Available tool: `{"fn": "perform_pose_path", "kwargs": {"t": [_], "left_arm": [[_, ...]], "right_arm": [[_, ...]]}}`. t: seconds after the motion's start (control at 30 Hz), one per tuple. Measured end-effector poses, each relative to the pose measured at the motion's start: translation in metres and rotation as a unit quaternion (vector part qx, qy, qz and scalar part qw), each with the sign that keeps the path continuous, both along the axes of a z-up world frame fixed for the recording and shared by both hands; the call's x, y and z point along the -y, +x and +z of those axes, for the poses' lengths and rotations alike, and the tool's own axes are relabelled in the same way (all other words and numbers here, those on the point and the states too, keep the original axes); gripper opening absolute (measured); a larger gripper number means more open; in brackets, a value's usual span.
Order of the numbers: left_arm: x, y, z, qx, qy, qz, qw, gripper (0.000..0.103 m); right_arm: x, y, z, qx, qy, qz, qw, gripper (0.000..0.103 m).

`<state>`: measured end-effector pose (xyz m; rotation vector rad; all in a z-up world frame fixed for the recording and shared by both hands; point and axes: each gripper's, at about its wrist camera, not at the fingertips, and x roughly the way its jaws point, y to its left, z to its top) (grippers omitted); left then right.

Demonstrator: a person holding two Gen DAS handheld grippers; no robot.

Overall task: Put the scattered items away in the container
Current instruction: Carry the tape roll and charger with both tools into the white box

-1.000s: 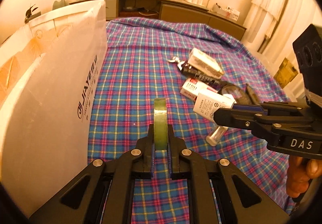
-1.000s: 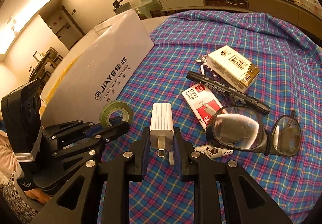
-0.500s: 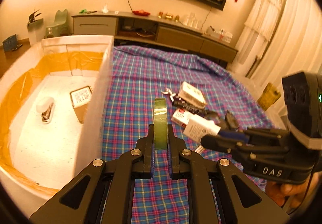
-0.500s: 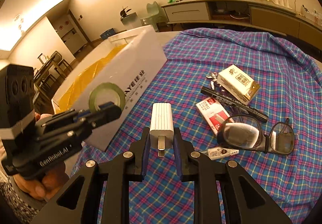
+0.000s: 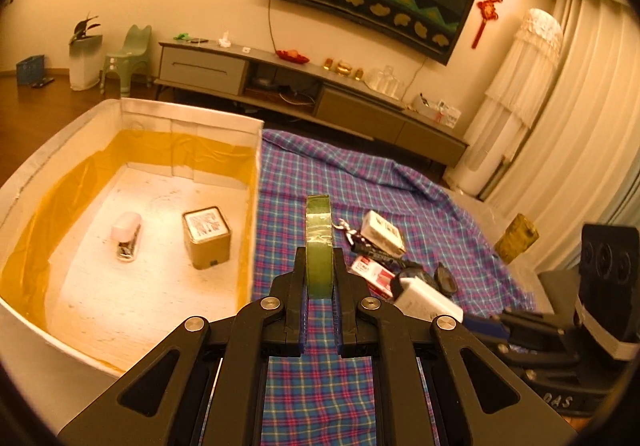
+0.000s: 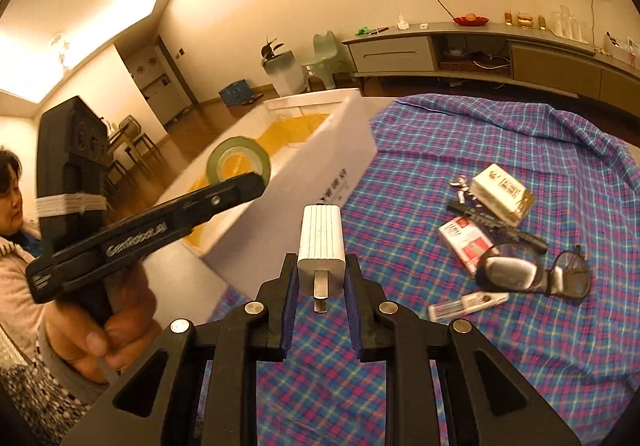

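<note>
My left gripper [image 5: 319,266] is shut on a green tape roll [image 5: 319,242], held edge-on in the air just right of the white box [image 5: 256,149]. The box is lined with yellow tape and holds a pink stapler [image 5: 127,236] and a square tin [image 5: 207,238]. My right gripper [image 6: 321,270] is shut on a white charger plug [image 6: 322,238], held above the plaid cloth, right of the box [image 6: 320,173]. The left gripper with the tape roll [image 6: 239,165] also shows in the right wrist view, over the box rim.
On the plaid cloth [image 6: 460,133] lie glasses [image 6: 532,272], a black marker [image 6: 496,224], a red-and-white box [image 6: 466,242], a cream box [image 6: 502,193], a small tube [image 6: 468,304] and metal clips [image 6: 460,183]. A TV cabinet [image 5: 304,89] stands behind.
Both grippers have risen with their loads. The left one has lifted above the box wall, so the inside of the box now shows. The scattered items have not moved.
</note>
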<state>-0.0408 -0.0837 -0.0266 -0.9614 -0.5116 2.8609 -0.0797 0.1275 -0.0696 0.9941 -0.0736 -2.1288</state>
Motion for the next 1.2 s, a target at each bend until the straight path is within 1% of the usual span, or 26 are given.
{"fn": "perform_pose_path", "kwargs": {"t": [0.2,0.43,0.63,1.2], "left_arm": [[0.012,0.004,0.007,-0.011,0.004,0.01,0.9999,0.009],[0.029,0.009,0.011,-0.016,0.017,0.022,0.9995,0.009],[0.045,0.016,0.02,-0.031,0.03,0.034,0.9985,0.009],[0.089,0.027,0.033,-0.052,0.068,0.065,0.9942,0.009]], "right_arm": [[0.013,0.012,0.01,0.0,-0.01,-0.002,1.0,0.023],[0.036,0.021,0.035,-0.022,-0.009,0.007,1.0,0.023],[0.056,0.026,0.051,-0.039,-0.005,0.015,0.999,0.023],[0.105,0.034,0.072,-0.061,0.007,0.046,0.997,0.023]]}}
